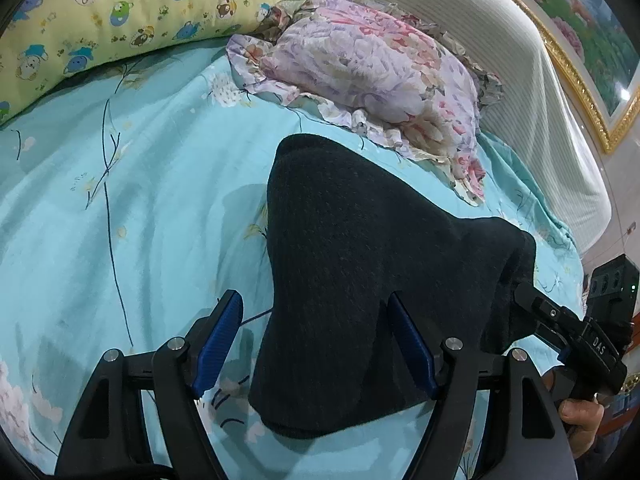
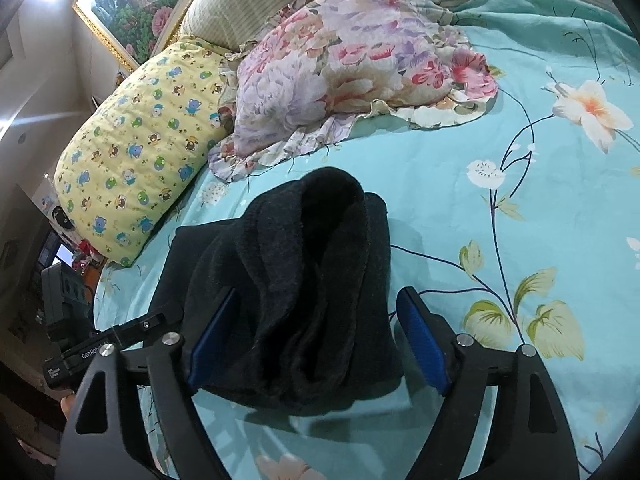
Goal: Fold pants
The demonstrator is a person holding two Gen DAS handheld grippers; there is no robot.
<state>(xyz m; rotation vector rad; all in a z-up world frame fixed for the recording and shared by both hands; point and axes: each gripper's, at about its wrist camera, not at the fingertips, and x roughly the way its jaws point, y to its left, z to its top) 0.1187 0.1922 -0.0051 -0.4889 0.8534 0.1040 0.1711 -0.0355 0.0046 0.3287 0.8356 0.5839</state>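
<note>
The dark knitted pants (image 1: 360, 264) lie bunched in a folded heap on the turquoise floral bed sheet (image 1: 140, 200). My left gripper (image 1: 316, 308) is open, its blue pads on either side of the near edge of the pants. In the right wrist view the pants (image 2: 312, 280) show thick rolled folds. My right gripper (image 2: 318, 300) is open too, with the cloth lying between its pads. The right gripper also shows in the left wrist view (image 1: 568, 320) at the right end of the pants; whether it touches them cannot be told.
A purple and pink floral pillow (image 1: 380, 68) lies just beyond the pants. A yellow bear-print pillow (image 1: 120, 12) lies at the far left. A striped headboard cushion (image 1: 500, 52) and a gold-framed picture (image 1: 592, 40) stand behind. The bed edge is at the right.
</note>
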